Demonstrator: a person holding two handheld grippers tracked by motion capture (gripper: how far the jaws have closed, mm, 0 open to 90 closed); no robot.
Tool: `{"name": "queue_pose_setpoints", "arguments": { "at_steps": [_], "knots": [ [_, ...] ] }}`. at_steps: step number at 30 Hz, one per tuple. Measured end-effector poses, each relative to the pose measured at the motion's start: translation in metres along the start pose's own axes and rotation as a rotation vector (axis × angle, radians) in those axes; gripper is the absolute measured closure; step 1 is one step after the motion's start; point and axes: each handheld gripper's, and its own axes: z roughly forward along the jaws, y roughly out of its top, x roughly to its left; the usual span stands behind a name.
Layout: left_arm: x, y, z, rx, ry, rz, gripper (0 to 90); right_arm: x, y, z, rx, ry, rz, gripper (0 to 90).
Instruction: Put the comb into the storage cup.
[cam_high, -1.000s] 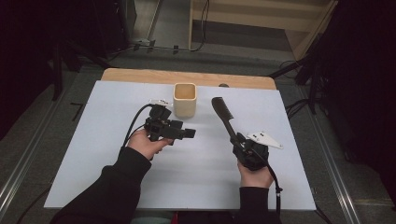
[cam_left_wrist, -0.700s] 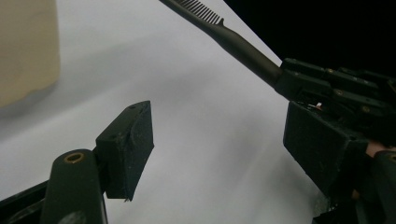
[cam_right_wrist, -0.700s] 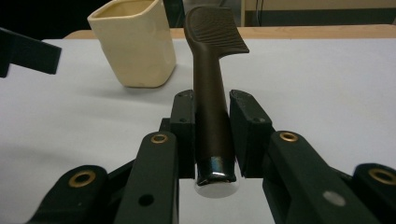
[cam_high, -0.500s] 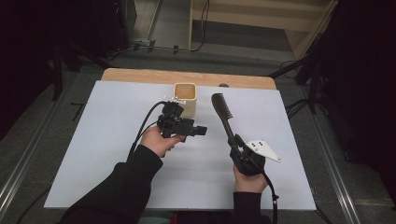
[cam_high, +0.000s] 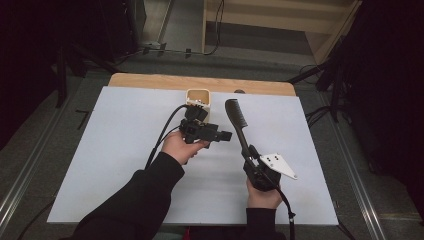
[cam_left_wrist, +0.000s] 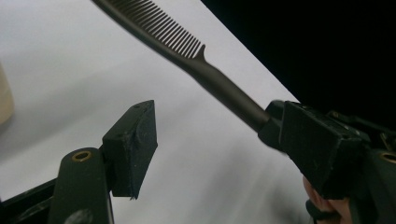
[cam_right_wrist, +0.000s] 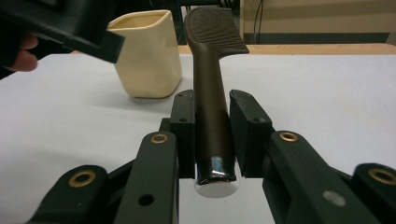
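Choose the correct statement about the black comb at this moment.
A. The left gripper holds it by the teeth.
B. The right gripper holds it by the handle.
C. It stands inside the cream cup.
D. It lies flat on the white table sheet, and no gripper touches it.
B: in the right gripper view the right gripper has both pads closed on the handle of the comb, while the cream cup stands apart behind it.

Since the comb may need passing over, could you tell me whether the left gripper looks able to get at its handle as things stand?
Probably yes. The left gripper is open and points toward the comb, with bare table between them. The right gripper clamps the handle's end, but the stretch below the teeth looks free.
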Motion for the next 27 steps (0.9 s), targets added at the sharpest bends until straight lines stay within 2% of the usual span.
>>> {"name": "queue_pose_setpoints", "arguments": {
  "at_steps": [3, 15, 20, 27],
  "knots": [
    [-0.003, 0.003, 0.005, 0.0, 0.009, 0.002, 28.3, 0.002, 0.0, 0.0, -0.011, -0.012, -0.011, 70.4],
    [-0.01, 0.01, 0.02, -0.019, 0.031, -0.041, 31.6, 0.006, -0.001, 0.0, -0.034, -0.02, 0.003, 70.4],
    [-0.013, 0.011, 0.026, -0.032, 0.05, -0.045, 33.3, 0.007, 0.0, 0.0, -0.046, -0.023, 0.015, 70.4],
    [-0.015, 0.011, 0.037, -0.023, 0.06, -0.054, 33.3, 0.009, 0.0, 0.001, -0.057, -0.028, 0.016, 70.4]
  ]
}}
